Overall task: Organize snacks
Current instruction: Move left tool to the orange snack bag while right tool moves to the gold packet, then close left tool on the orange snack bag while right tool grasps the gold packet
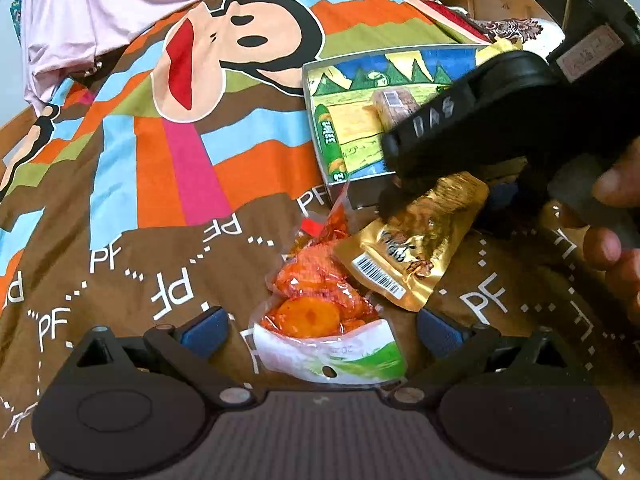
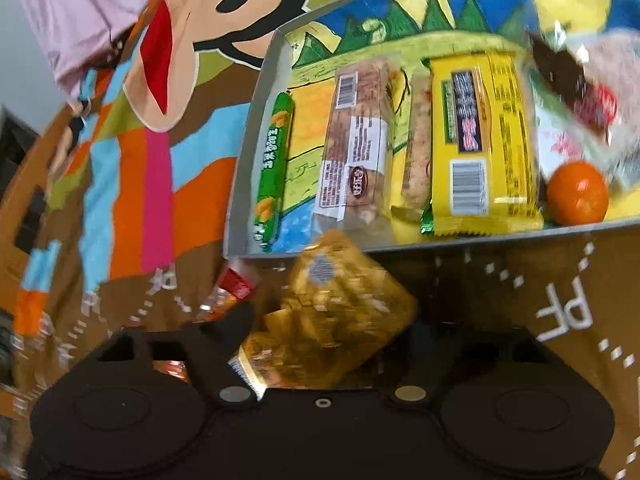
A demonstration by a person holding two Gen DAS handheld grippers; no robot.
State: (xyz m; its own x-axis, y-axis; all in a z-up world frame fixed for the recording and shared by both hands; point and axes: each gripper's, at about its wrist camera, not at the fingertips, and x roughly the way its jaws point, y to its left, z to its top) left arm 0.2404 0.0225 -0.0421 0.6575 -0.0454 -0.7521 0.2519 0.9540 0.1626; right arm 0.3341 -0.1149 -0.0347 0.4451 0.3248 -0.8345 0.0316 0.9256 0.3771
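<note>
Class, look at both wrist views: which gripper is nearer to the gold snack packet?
Right. The right gripper grips the gold snack packet; the left gripper straddles the orange snack bag beside it.

Right gripper low in frame, jaws either side of gold foil pouch; grip unclear, motion blur. Beyond: shallow tray w/ painted landscape floor, holding green sausage stick, clear-wrapped bar, yellow pack, orange ball. Cartoon-print cloth underneath.
</note>
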